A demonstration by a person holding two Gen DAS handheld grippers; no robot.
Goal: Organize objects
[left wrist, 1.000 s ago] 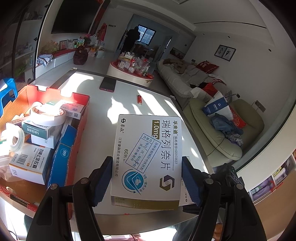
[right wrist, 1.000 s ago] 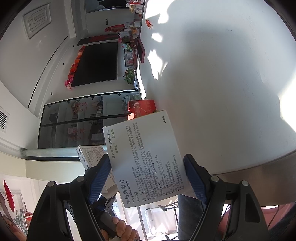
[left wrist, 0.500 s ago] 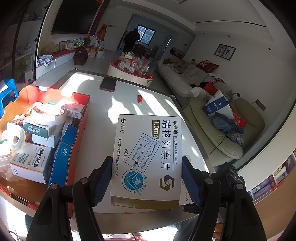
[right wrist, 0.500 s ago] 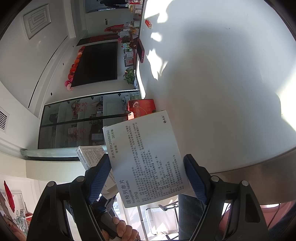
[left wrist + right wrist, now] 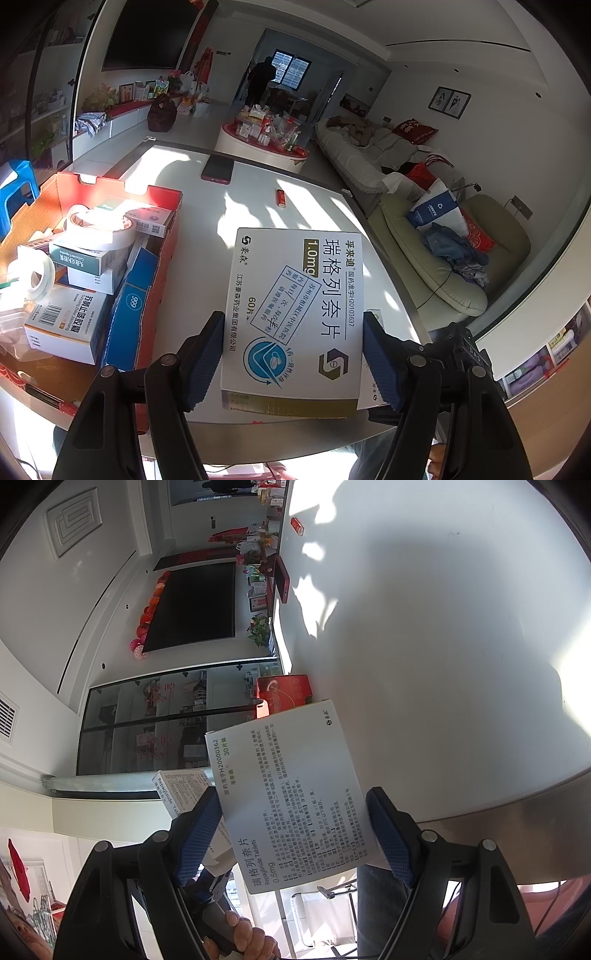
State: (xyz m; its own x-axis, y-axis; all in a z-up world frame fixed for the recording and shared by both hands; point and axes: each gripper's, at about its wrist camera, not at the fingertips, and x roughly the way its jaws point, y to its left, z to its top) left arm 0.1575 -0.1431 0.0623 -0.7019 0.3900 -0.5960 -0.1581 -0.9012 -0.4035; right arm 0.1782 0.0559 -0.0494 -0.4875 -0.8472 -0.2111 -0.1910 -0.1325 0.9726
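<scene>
No shift since earlier: both jaws clamped on white medicine boxes, table beneath.

place: a home living room, seen from my white table | evidence: sofa heaped with cushions and clothes, wall-mounted TV, round coffee table crowded with bottles, framed picture, glass-fronted display cabinet | my table's left edge: red cardboard tray of medicine boxes
</scene>
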